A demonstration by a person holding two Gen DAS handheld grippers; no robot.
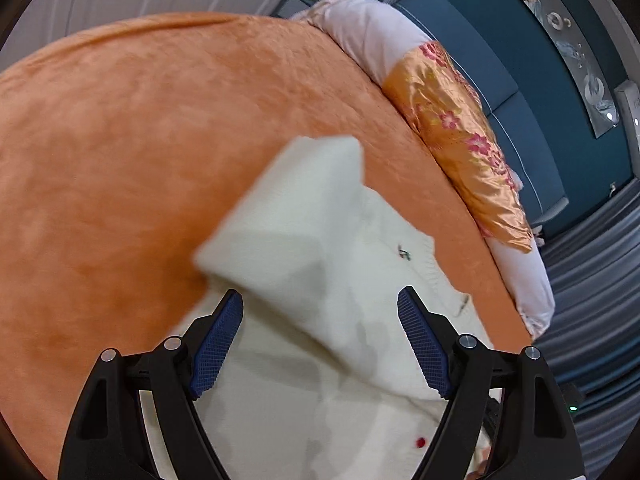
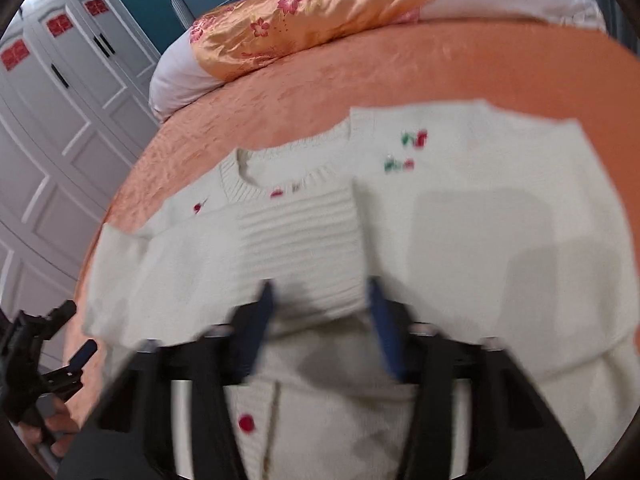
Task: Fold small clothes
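A small cream knit cardigan [image 2: 460, 216] with red buttons and red-green embroidery lies on the orange bedspread [image 2: 360, 72]. Both sleeves are folded in over the body; the ribbed cuff [image 2: 300, 240] lies in the middle. My right gripper [image 2: 320, 292] is open just above the cuff, blurred by motion. In the left wrist view the cardigan [image 1: 360, 280] lies under my left gripper [image 1: 320, 300], which is open and empty, with a folded sleeve [image 1: 288, 208] just ahead. The left gripper also shows at the left edge of the right wrist view [image 2: 60, 344].
The orange bedspread [image 1: 140, 140] covers the bed. A floral orange pillow [image 2: 312, 12] and a pale pillow [image 1: 372, 44] lie at the head. A blue headboard [image 1: 500, 60] and white wardrobe doors [image 2: 60, 100] stand beyond.
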